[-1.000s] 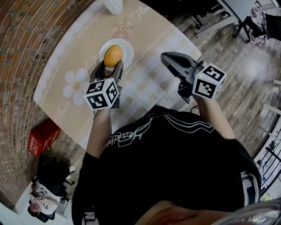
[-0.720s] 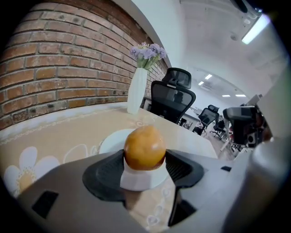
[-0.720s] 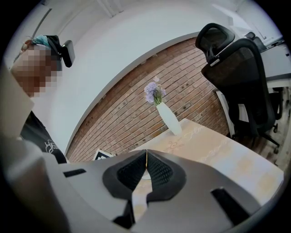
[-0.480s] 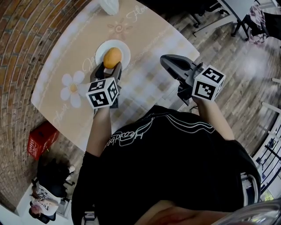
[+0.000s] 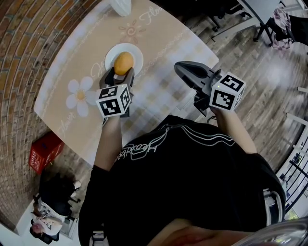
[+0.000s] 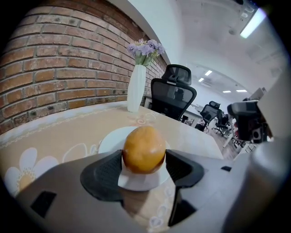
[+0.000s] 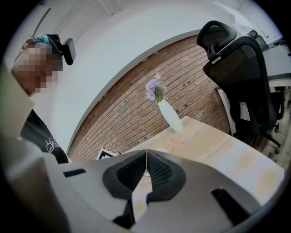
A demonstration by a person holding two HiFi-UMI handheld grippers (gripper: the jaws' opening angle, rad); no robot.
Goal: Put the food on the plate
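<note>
An orange-coloured, egg-shaped piece of food (image 5: 123,62) (image 6: 143,149) is over the white plate (image 5: 136,54) (image 6: 109,141) on the beige flowered table (image 5: 163,43). My left gripper (image 5: 122,72) (image 6: 143,160) reaches in from the near side, its two black pads pressed against the food's left and right sides. I cannot tell if the food rests on the plate or hangs just above it. My right gripper (image 5: 179,66) (image 7: 146,167) is in the air over the table's right corner, shut with its pads together and nothing between them.
A white vase (image 5: 120,6) (image 6: 136,93) (image 7: 170,116) with purple flowers stands at the table's far end by the brick wall. A red box (image 5: 45,151) lies on the floor at the left. Black office chairs (image 6: 173,91) (image 7: 241,59) stand beyond the table.
The left gripper stays closed round the food at the plate. The right gripper has hardly moved. The head view has shifted slightly.
</note>
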